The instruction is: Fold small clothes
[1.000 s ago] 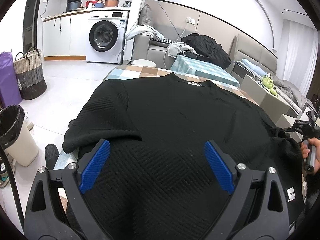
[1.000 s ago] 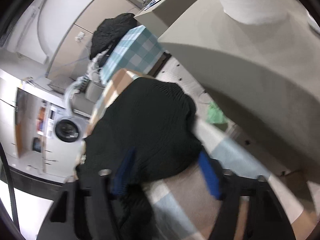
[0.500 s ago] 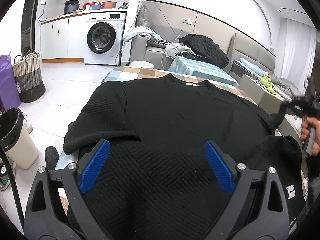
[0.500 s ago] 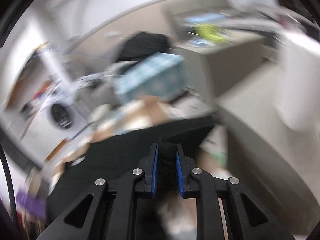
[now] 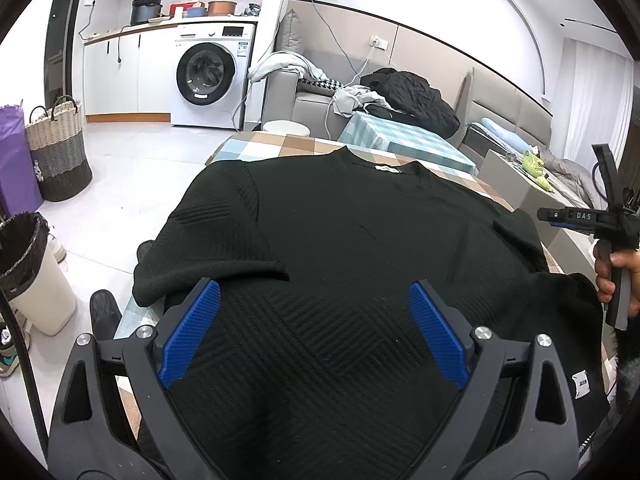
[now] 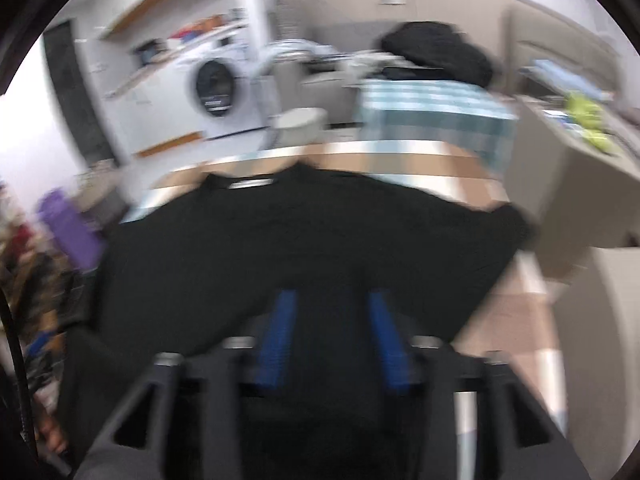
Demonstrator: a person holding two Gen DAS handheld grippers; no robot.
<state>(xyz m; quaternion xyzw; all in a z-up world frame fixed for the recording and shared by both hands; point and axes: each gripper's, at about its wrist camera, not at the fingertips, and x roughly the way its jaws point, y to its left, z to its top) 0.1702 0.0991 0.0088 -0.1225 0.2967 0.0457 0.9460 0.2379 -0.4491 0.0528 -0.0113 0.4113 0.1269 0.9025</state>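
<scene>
The right gripper (image 6: pixel 332 336), pinched on the sweater (image 5: pixel 360 248) 0.5 s ago, now gapes partly open, empty. The left gripper (image 5: pixel 314 332) stays wide open, lower centre.

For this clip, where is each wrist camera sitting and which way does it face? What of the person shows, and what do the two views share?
Left wrist: above the near hem, facing along the black sweater toward the washing machine; open left gripper, plus the person's hand holding the right gripper.
Right wrist: blurred, same heading; right gripper fingers apart over the sweater.
Shared: sweater, washing machine, checked table.
</scene>
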